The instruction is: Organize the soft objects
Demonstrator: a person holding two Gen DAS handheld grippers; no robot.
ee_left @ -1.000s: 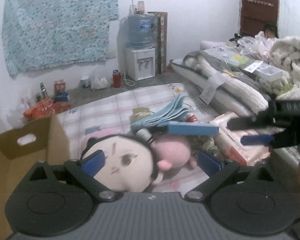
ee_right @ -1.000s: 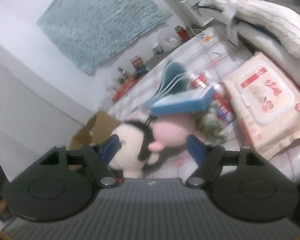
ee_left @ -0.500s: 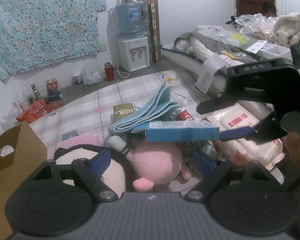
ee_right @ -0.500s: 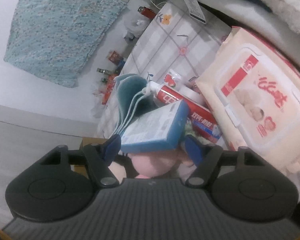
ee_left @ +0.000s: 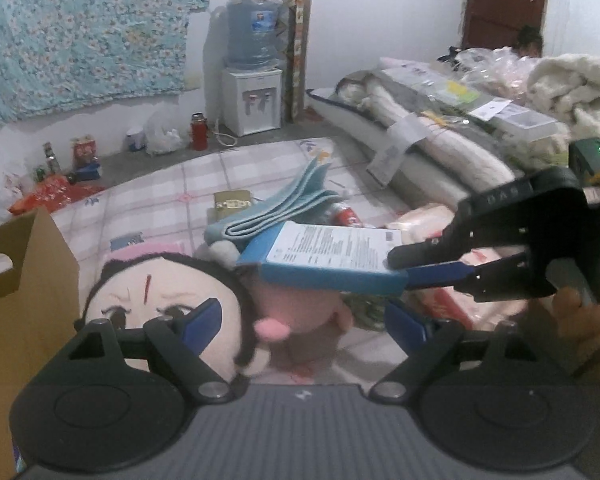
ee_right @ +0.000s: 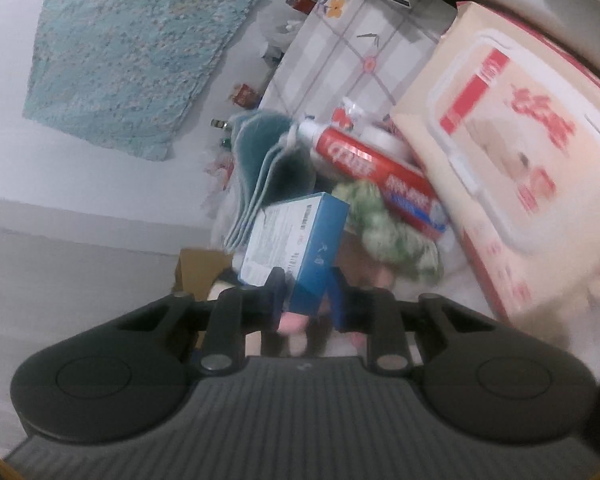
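Because the blue box [ee_left: 332, 258] lay atop the plush doll [ee_left: 168, 304], the right gripper [ee_right: 306, 292] was closing its jaws on it, while the left gripper [ee_left: 300, 322] waited wide open.

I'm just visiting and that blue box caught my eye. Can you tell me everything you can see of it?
The blue box is a flat, rectangular carton, seemingly thin cardboard, with blue sides and a white face covered in small print too fine to read. It looks intact and lies nearly level, raised above the pink plush doll, in front of a folded light-blue cloth. The right gripper is closing on one end of it, a pad on each broad face; whether the box touches the doll below cannot be told.
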